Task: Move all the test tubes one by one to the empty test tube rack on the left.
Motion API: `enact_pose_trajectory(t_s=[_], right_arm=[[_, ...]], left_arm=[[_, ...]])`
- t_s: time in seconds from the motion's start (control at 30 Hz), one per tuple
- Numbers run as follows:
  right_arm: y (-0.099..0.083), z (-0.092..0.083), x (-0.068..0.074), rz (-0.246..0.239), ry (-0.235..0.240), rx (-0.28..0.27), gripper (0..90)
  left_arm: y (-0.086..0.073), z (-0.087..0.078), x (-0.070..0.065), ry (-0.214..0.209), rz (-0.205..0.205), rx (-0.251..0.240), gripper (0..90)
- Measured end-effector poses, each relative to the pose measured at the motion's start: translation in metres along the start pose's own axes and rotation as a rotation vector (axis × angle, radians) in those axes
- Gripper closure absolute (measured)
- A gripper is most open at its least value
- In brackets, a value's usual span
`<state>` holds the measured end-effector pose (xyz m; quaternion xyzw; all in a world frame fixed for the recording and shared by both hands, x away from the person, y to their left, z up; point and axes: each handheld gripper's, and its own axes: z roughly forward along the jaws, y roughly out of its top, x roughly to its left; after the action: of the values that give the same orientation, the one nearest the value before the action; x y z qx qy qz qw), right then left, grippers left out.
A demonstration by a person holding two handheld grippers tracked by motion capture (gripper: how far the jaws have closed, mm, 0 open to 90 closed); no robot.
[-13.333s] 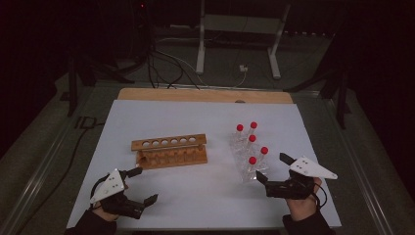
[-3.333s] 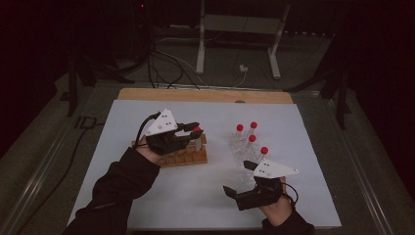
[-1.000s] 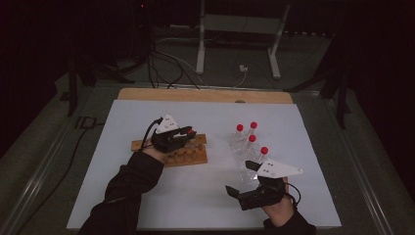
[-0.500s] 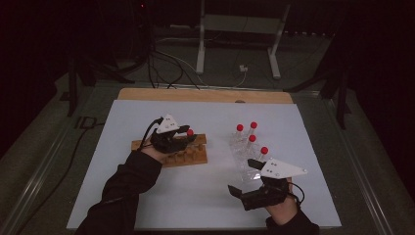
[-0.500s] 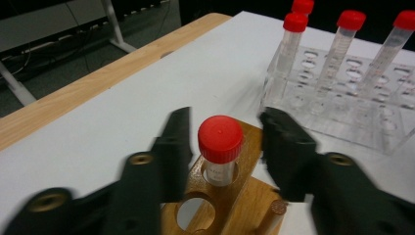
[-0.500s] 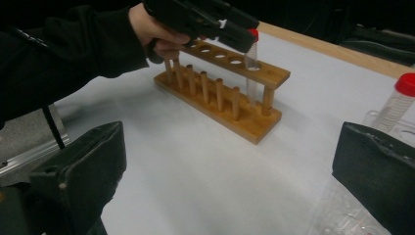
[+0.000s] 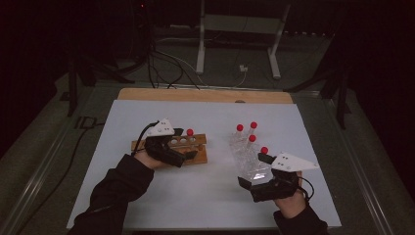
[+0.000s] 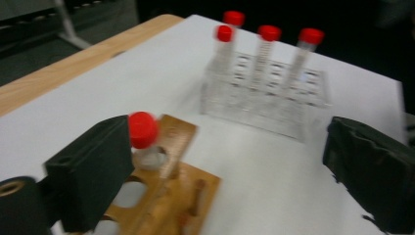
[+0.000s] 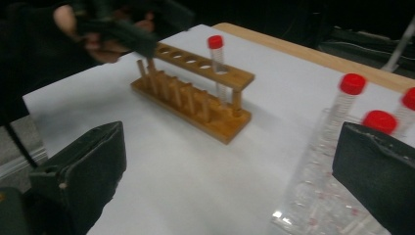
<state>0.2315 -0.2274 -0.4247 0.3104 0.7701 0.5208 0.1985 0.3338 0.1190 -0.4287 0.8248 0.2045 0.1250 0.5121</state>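
Right gripper (image 7: 254,177): nearest the person, at the near edge of the clear rack (image 7: 247,155); jaws stand wide apart in the right gripper view with nothing between them, one jaw close beside the rack's wall. Clear rack: transparent plastic, carrying four red-capped tubes (image 7: 252,132) upright. Left gripper (image 7: 188,154): over the wooden rack (image 7: 193,157); its jaws have just been opening and now stand wide, with the placed tube (image 8: 143,134) just beside the left jaw but not pressed by either pad. Placed tube: slim clear plastic with a red screw cap, seated upright in the end hole of the wooden rack nearest the clear rack. Handling, by judgement: light, stiff, smooth-walled and likely slippery; best taken just under the cap, where the collar stops it sliding; a hard squeeze may pop it sideways rather than crush it. Wooden rack: light enough to shift if a tube snags in its hole. Table (image 7: 205,196): white sheet, wooden strip at the far edge. Change since the earliest frame: the clear rack then held five tubes and the wooden rack none, both grippers resting at the near edge; one tube now stands in the wooden rack.
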Motion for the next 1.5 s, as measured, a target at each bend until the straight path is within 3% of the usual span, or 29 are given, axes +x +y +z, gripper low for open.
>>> enact_pose_trajectory(t_s=[0.23, 0.47, 0.83, 1.03, 1.27, 1.5], right_arm=[[0.001, -0.007, -0.02, 0.016, -0.066, -0.012, 0.0], [-0.003, -0.011, -0.042, 0.052, -0.127, -0.012, 0.0], [-0.015, -0.005, -0.065, 0.092, -0.187, 0.029, 0.0], [-0.02, 0.0, -0.072, 0.1, -0.209, 0.06, 0.0], [-0.027, 0.008, -0.075, 0.095, -0.257, 0.132, 0.0], [-0.031, 0.013, -0.077, 0.115, -0.274, 0.191, 0.0]], left_arm=[[-0.007, -0.011, -0.015, -0.059, 0.009, -0.018, 2.6], [-0.014, -0.02, -0.023, -0.065, 0.008, -0.035, 2.6], [-0.023, -0.024, -0.035, -0.085, 0.019, -0.036, 2.6], [-0.028, -0.023, -0.034, -0.085, 0.006, -0.04, 2.7], [-0.032, -0.022, -0.032, -0.082, -0.002, -0.034, 2.7], [-0.032, -0.022, -0.033, -0.085, -0.003, -0.038, 2.6]])
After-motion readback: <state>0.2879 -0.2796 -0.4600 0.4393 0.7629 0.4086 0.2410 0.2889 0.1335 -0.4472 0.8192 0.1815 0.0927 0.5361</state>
